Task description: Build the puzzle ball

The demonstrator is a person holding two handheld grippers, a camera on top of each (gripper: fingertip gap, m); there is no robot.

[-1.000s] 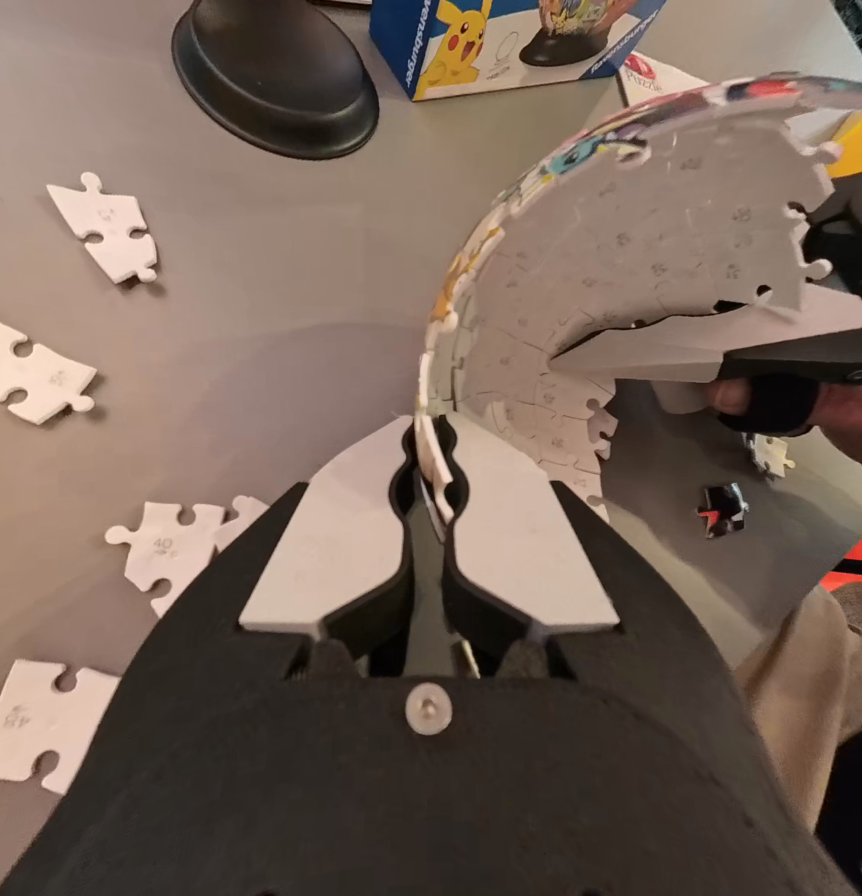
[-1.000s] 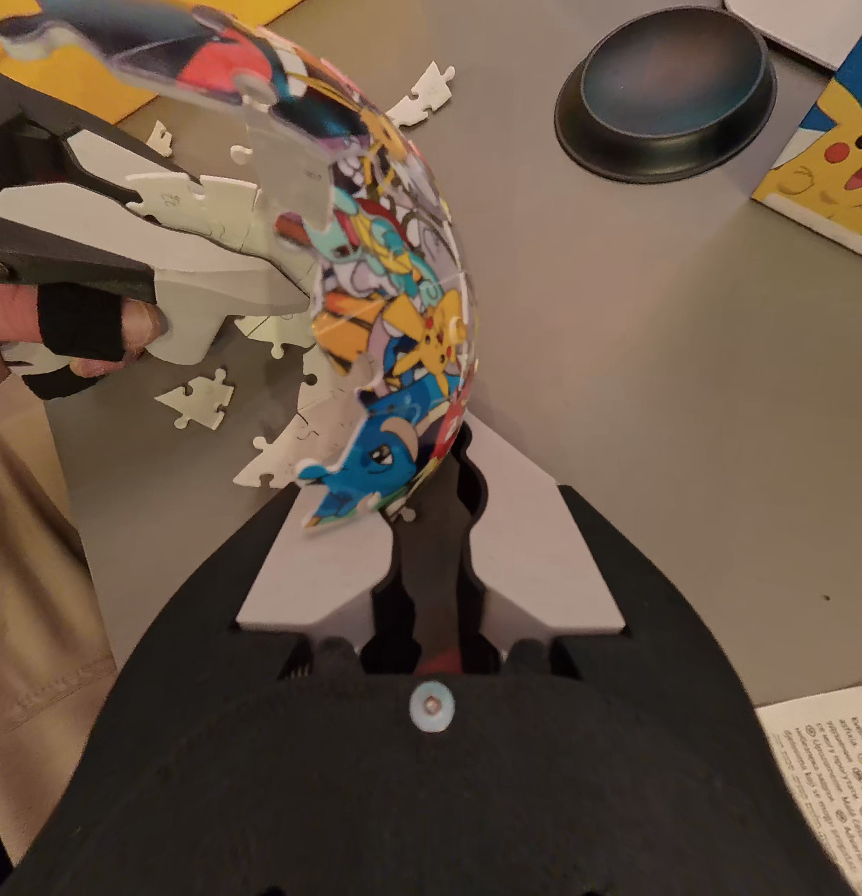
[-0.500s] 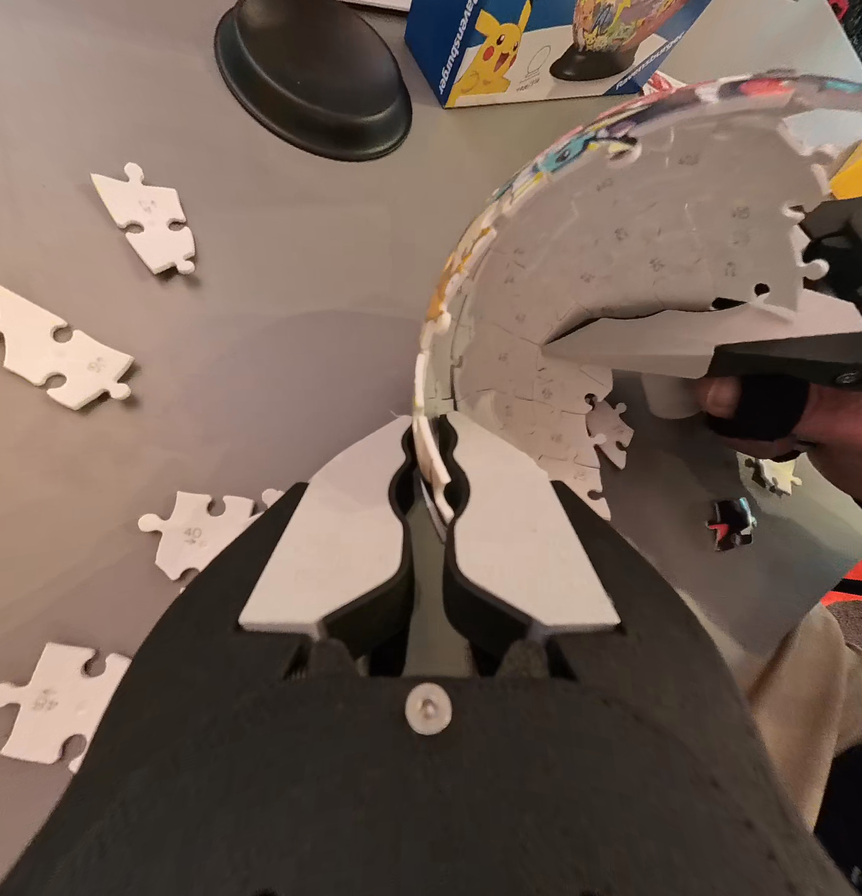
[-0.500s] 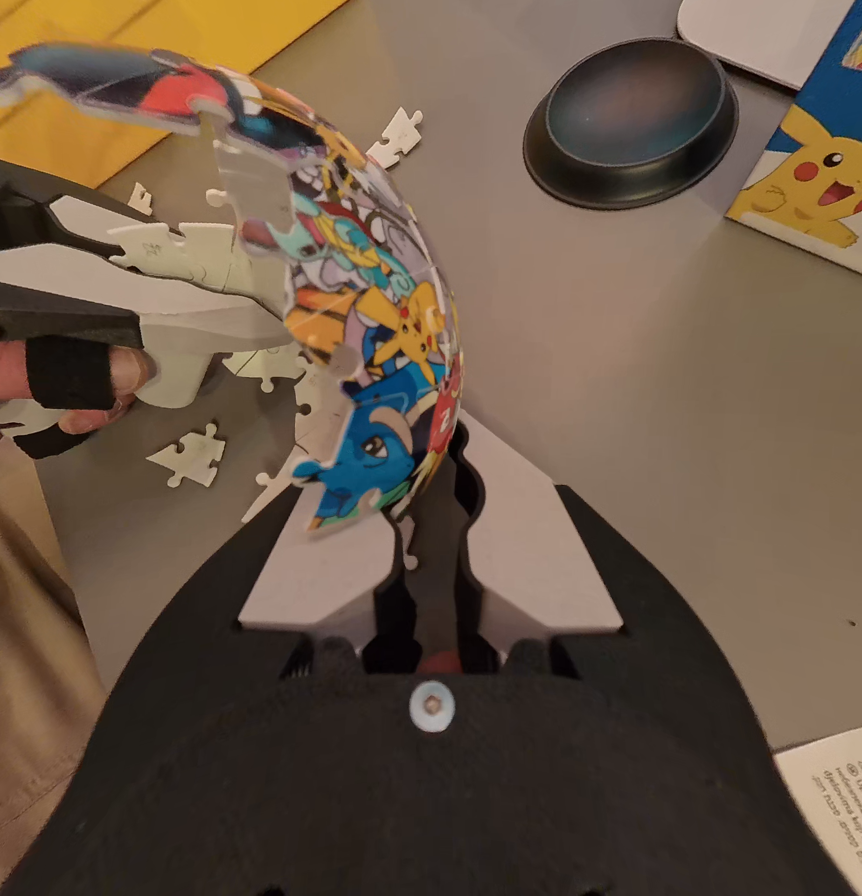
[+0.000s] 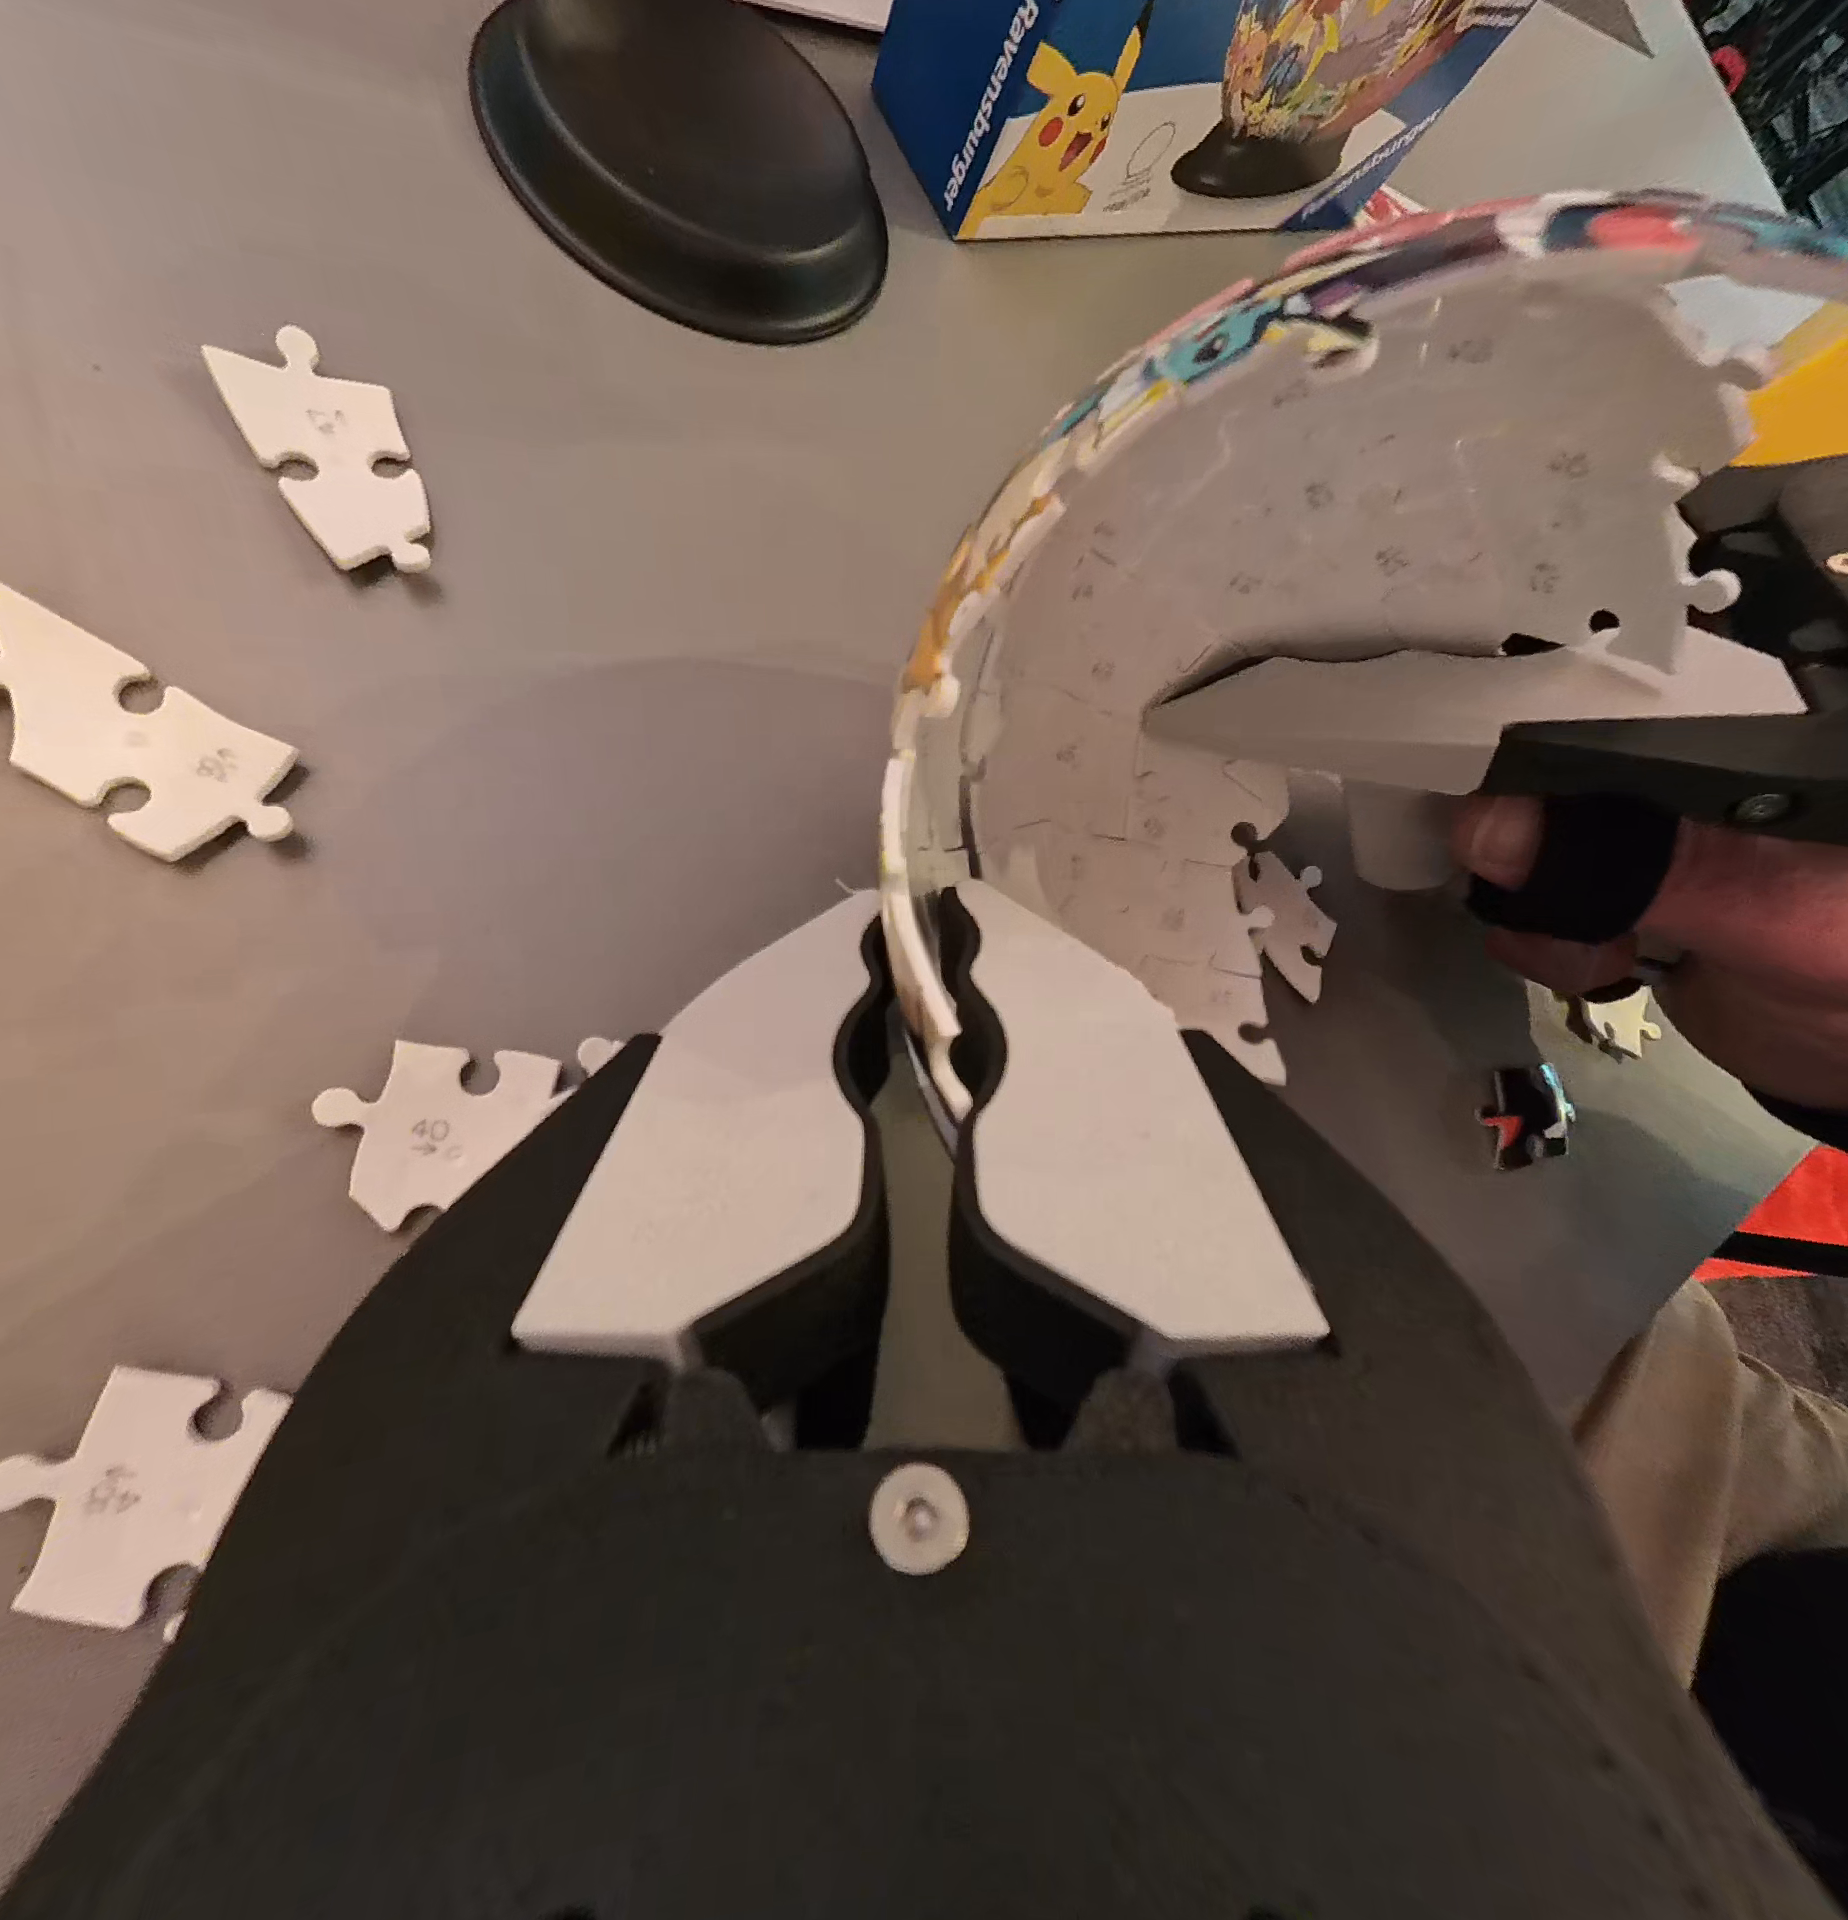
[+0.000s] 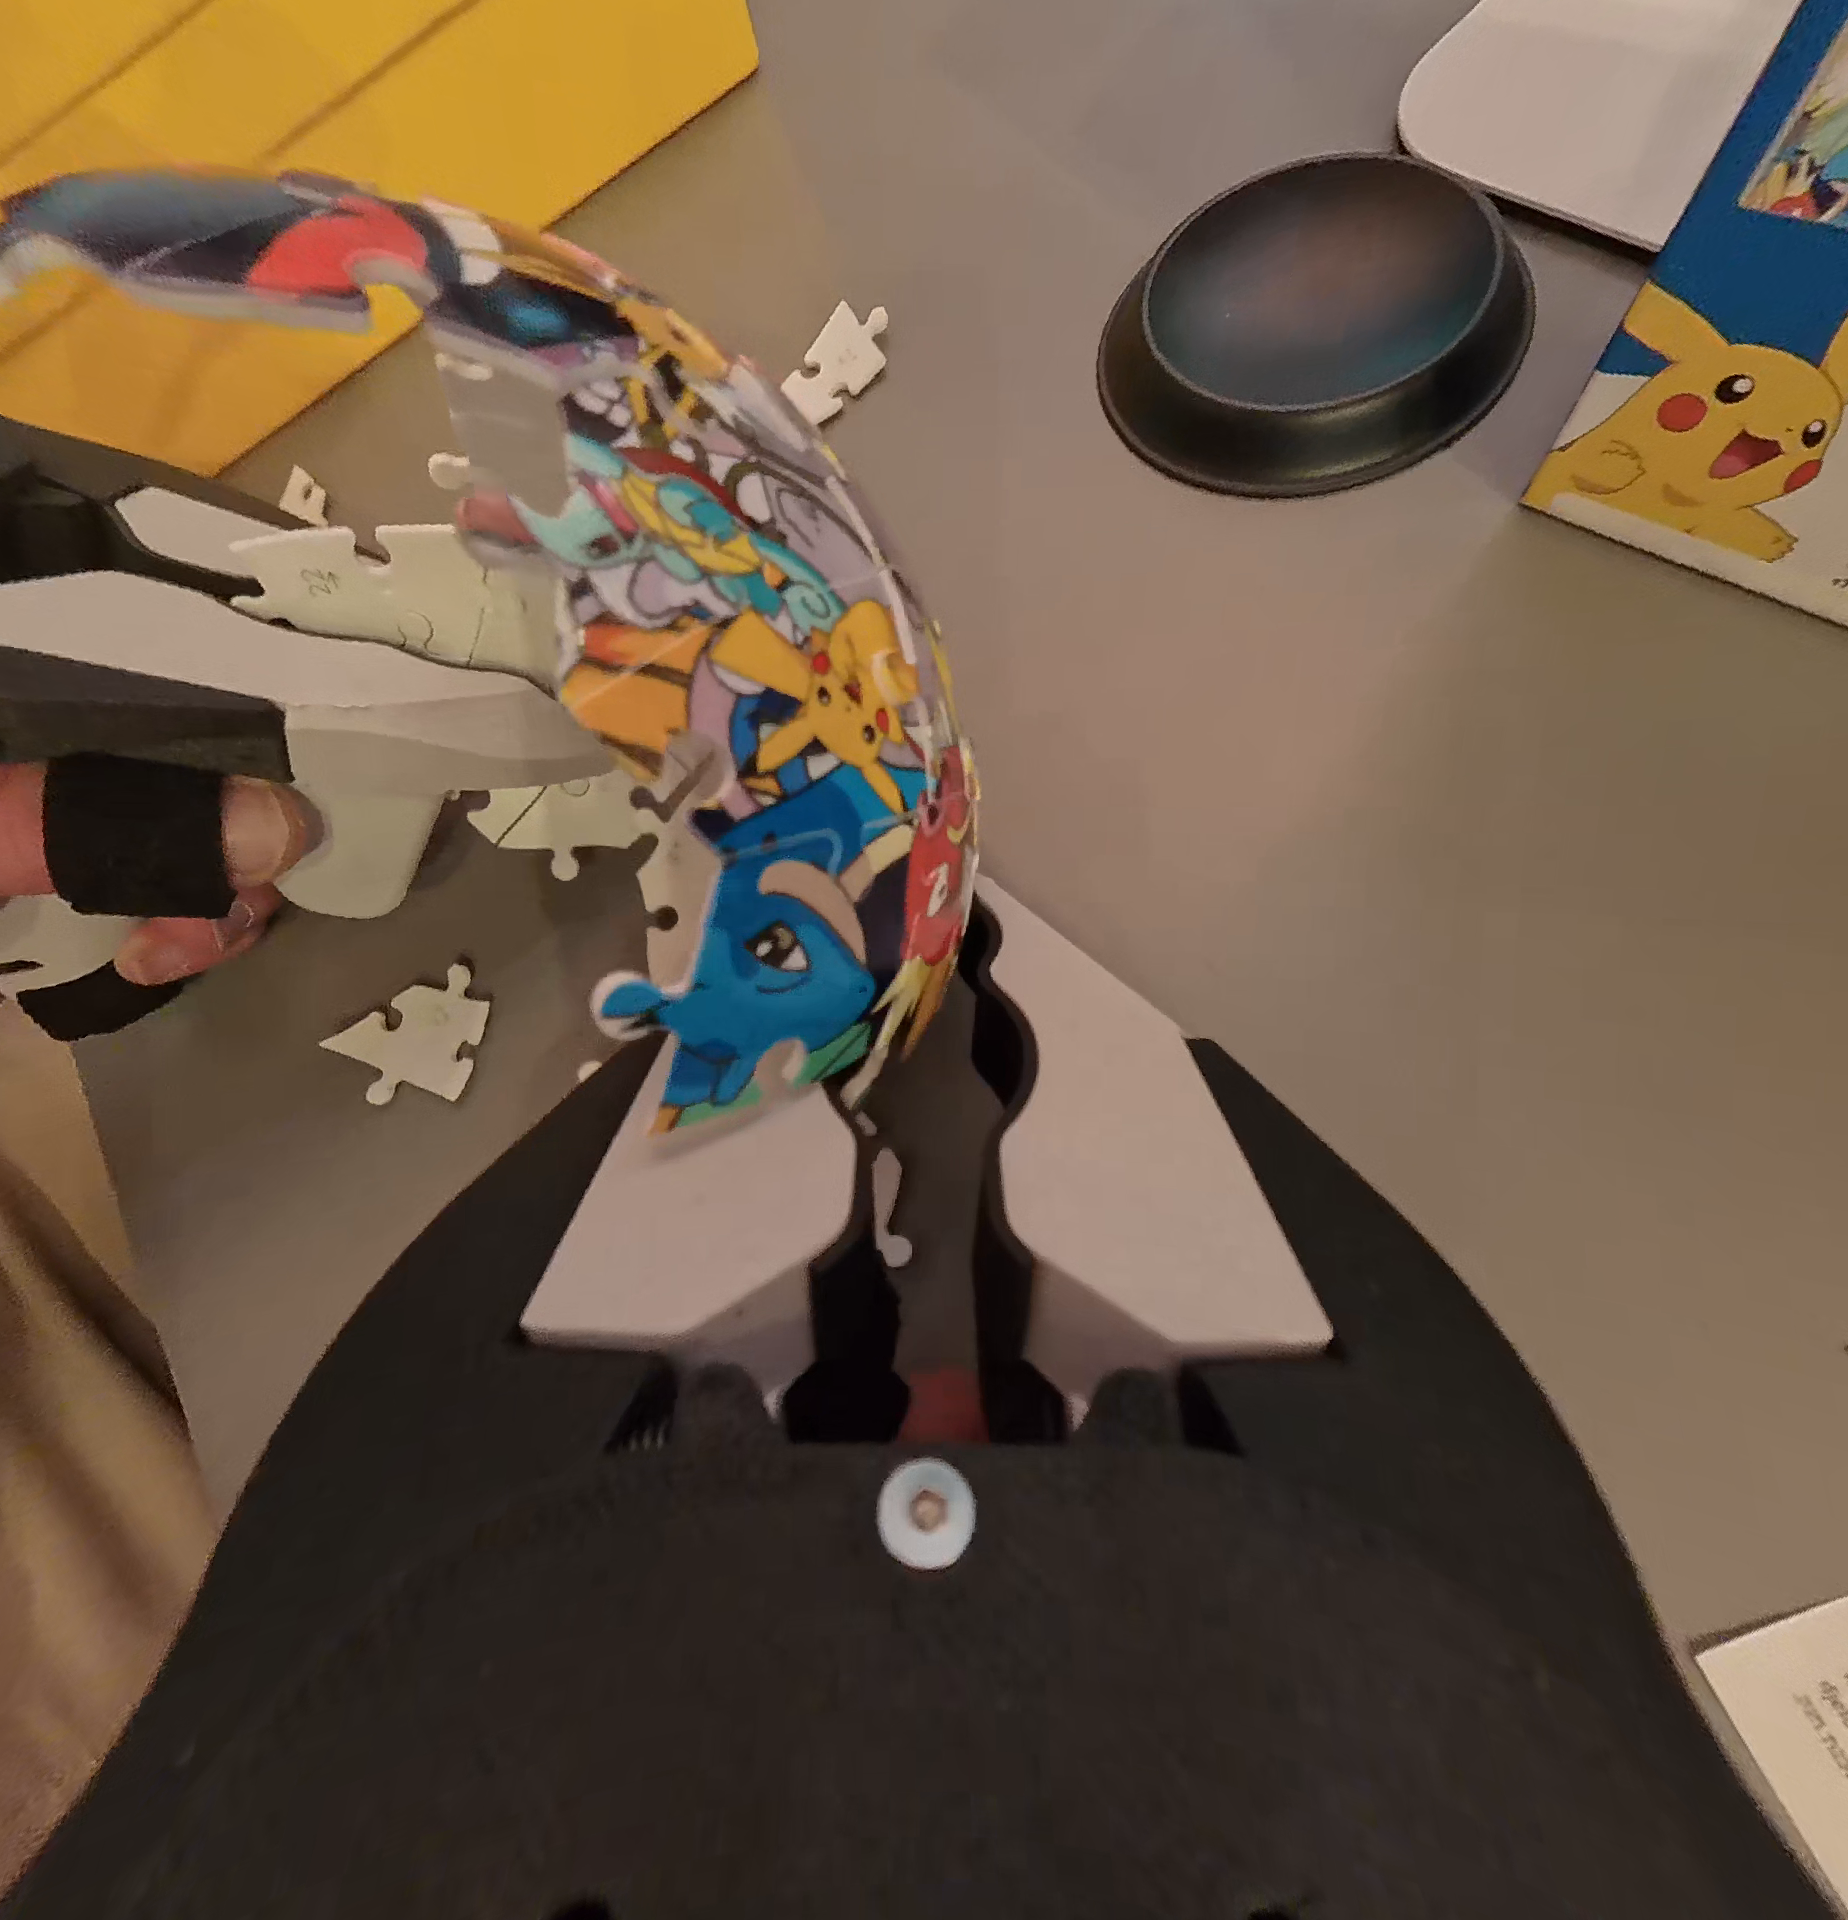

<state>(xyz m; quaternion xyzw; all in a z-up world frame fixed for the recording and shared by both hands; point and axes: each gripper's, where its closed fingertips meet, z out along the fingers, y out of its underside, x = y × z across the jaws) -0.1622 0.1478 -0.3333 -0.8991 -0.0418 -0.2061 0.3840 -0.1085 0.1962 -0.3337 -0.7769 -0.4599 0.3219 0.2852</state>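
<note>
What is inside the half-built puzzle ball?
Inside the puzzle ball shell, only white numbered piece backs and one finger of the right gripper show. Nothing else is visible; the gripper covers part of the inner wall.

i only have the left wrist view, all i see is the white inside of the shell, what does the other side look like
observer: In the right wrist view the puzzle shell shows a coloured cartoon print on its bulging outer side, which faces the black stand.
operator: is the stand's top hollow, i only see its side
observer: Yes, the top is a shallow round dish with a raised rim.
operator: anything by the right gripper that i miss
observer: A printed paper sheet lies on the table, to the right of the right gripper.
</note>
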